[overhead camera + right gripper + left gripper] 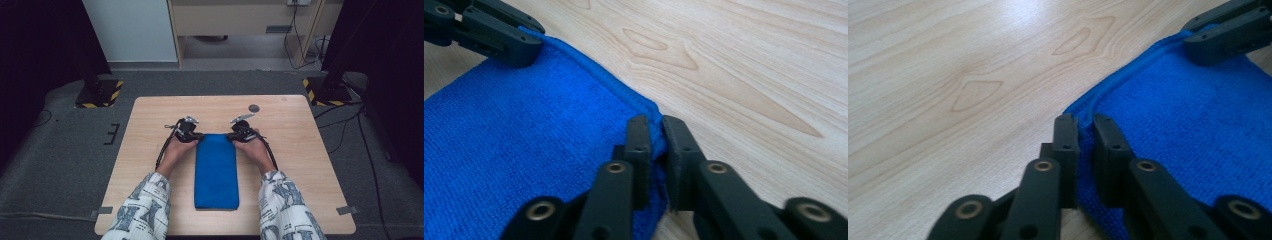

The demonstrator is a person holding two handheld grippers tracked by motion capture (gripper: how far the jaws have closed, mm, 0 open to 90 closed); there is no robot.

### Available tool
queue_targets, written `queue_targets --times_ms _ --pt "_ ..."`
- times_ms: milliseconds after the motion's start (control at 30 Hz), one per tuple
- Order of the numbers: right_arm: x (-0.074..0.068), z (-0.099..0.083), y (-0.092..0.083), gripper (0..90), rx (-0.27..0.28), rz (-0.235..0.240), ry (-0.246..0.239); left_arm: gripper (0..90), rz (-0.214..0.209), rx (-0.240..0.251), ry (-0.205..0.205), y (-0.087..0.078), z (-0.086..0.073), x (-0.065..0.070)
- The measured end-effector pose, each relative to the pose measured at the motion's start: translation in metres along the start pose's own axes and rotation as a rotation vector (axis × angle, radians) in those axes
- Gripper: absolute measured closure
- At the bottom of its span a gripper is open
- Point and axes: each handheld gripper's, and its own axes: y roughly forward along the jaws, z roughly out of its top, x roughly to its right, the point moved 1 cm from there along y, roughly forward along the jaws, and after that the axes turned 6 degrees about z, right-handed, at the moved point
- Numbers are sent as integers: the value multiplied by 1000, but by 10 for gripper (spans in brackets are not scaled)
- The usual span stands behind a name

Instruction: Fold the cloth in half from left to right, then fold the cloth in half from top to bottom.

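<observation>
Your left gripper (1085,125) and right gripper (655,125) each pinch a far corner of the folded blue towel (216,171), jaws nearly closed, on the wooden table (300,145).

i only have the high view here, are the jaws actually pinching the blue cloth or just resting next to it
Observer: The left gripper has its jaws closed on the far left corner of the blue cloth, hem between them.
Operator: and the right one
Observer: Same: the right gripper pinches the far right corner's hem.
Operator: is the cloth lifted yet
Observer: The corners look low against the table; I cannot tell any lift.
</observation>
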Motion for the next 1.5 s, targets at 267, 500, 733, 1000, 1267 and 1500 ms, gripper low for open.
queue_targets --times_ms 267,500,733,1000,1267,1500 --pt "-3 1 -1 869 4 1 -5 873 -1 9 -4 -2 -1 1" --pt "-3 5 -11 870 45 6 -6 876 0 67 -21 -14 10 1" --pt "2 16 -27 871 101 9 5 877 19 133 -14 -24 24 3" --pt "6 34 -43 871 148 -2 -22 877 42 194 -6 -34 40 2" --pt "7 48 -54 871 170 -14 -42 877 53 223 2 -42 53 4" --pt "9 55 -65 871 197 -26 -60 877 59 252 13 -48 63 6"
